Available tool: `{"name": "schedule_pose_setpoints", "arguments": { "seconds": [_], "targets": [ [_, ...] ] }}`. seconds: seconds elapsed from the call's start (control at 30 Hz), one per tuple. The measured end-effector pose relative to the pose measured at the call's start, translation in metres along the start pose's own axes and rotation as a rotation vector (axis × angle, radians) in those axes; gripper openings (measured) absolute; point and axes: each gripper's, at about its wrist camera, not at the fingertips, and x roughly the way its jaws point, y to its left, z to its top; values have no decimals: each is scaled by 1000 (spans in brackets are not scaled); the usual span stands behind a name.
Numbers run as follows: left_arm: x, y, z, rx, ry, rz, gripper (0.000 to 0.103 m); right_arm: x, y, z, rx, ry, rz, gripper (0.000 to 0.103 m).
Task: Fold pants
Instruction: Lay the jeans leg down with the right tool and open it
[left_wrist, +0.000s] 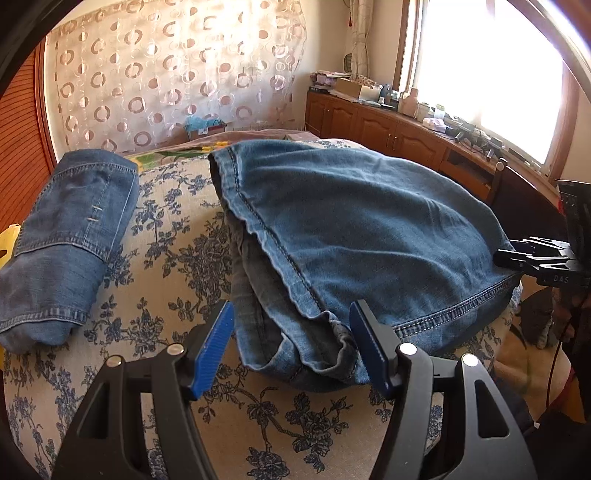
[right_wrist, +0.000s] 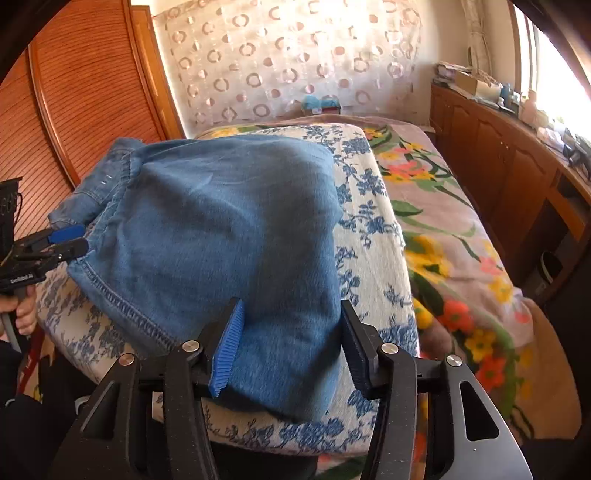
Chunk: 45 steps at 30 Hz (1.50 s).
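jeans (left_wrist: 369, 229) folded on floral bedspread (left_wrist: 166, 258); left gripper (left_wrist: 291, 347) & right gripper (right_wrist: 291, 343) jaws apart, astride hem, nothing clamped.

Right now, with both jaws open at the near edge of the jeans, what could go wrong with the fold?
1. The jeans reach the near edge of the bed; a tug could slide them off.
2. At the left gripper, the hem is bunched in loose layers, so its open jaws may catch only the top one.
3. The right gripper straddles smooth cloth; closing there may pinch a wrinkle.
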Motion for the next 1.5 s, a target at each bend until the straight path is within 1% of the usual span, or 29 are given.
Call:
{"name": "schedule_pose_setpoints", "arguments": {
  "seconds": [0.4, 0.87, 1.0, 1.17, 1.2, 1.23, 1.5],
  "targets": [
    [14, 1, -16, -5, 48, 15, 65, -3, -3, -17, 25, -2, 1, 61],
    [18, 8, -22, -48, 29, 4, 71, 1, -4, -26, 67, -14, 14, 61],
    [17, 8, -23, -54, 22, 3, 72, 1, -2, -26, 67, -16, 4, 61],
    [19, 9, -22, -47, 28, 11, 77, 2, -1, -27, 75, -24, -8, 61],
    [19, 9, -21, -52, 30, 15, 84, 2, 0, -28, 77, -27, -9, 61],
    [20, 10, -21, -62, 34, 20, 88, 2, 0, -28, 77, -28, -10, 61],
    [22, 8, -20, -63, 37, 31, 89, 1, -2, -29, 82, -36, -4, 61]
  ]
}}
